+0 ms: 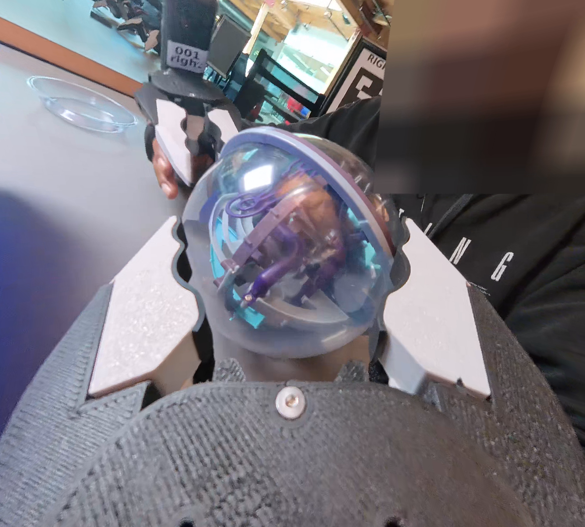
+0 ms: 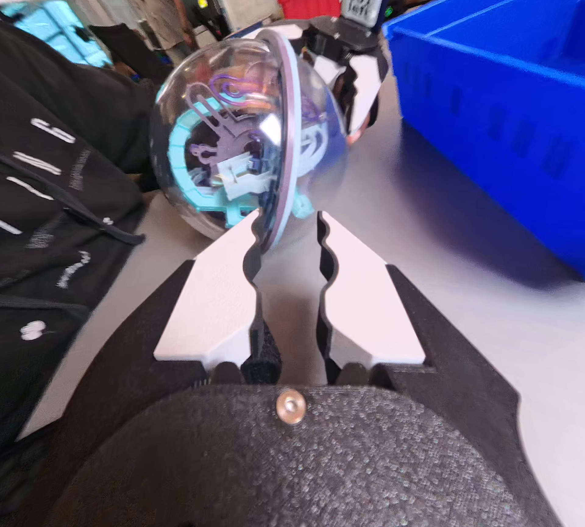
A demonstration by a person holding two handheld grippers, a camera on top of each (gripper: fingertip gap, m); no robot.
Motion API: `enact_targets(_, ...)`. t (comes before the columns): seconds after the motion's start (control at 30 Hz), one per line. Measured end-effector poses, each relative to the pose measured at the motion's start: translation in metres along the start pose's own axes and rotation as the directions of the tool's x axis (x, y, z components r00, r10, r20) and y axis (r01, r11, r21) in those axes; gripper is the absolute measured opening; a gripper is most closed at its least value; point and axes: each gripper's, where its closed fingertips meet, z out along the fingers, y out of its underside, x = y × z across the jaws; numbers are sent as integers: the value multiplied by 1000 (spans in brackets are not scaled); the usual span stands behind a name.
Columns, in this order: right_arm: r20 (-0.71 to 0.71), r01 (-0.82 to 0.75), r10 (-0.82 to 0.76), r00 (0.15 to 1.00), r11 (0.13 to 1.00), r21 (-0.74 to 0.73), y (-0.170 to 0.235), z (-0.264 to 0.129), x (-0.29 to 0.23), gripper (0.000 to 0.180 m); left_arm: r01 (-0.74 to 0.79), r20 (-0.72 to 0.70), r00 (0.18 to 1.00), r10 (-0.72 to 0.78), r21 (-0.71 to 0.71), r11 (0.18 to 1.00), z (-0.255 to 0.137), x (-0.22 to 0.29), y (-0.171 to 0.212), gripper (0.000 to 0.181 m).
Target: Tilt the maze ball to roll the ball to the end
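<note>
Left claw (image 1: 289,261) is gripping the maze ball (image 1: 294,246), its two white fingers (image 1: 148,299) pressing against opposite sides of the clear sphere and holding it up off the grey table (image 1: 63,182). Inside the shell, purple, grey and teal tracks are showing; the small rolling ball cannot be made out. A lilac seam band is running tilted around the sphere.

Right claw (image 2: 288,217) is standing released, its wavy-edged fingers (image 2: 215,296) parted with bare table showing between them. Its fingertips are sitting just at the near, lower edge of the maze ball (image 2: 240,132), and contact cannot be judged. Beyond the left claw's tips, a clear plastic dish (image 1: 82,105) is lying on the table. To the right of the right claw, a blue bin (image 2: 493,94) is resting on the table.
</note>
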Motion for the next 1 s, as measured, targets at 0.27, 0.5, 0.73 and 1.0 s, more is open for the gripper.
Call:
enact_targets(0.27, 54, -85, 88, 995, 995, -42, 11, 4, -5, 7, -87, 141, 987, 72, 102, 991, -11, -6, -26, 111)
enact_targets(0.5, 44, -287, 288, 957, 957, -33, 12, 3, 5, 7, -360, 606, 706, 367, -138, 922, -28, 17, -38, 125)
enact_targets(0.73, 39, -504, 505, 862, 863, -33, 19, 6, 12, 7, -412, 759, 388, 523, -365, 835, -13, 9, 13, 144)
enact_targets(1.0, 14, -421, 424, 906, 902, -97, 26, 18, -3, 8, -406, 781, 325, 534, -394, 824, -20, -17, 8, 149)
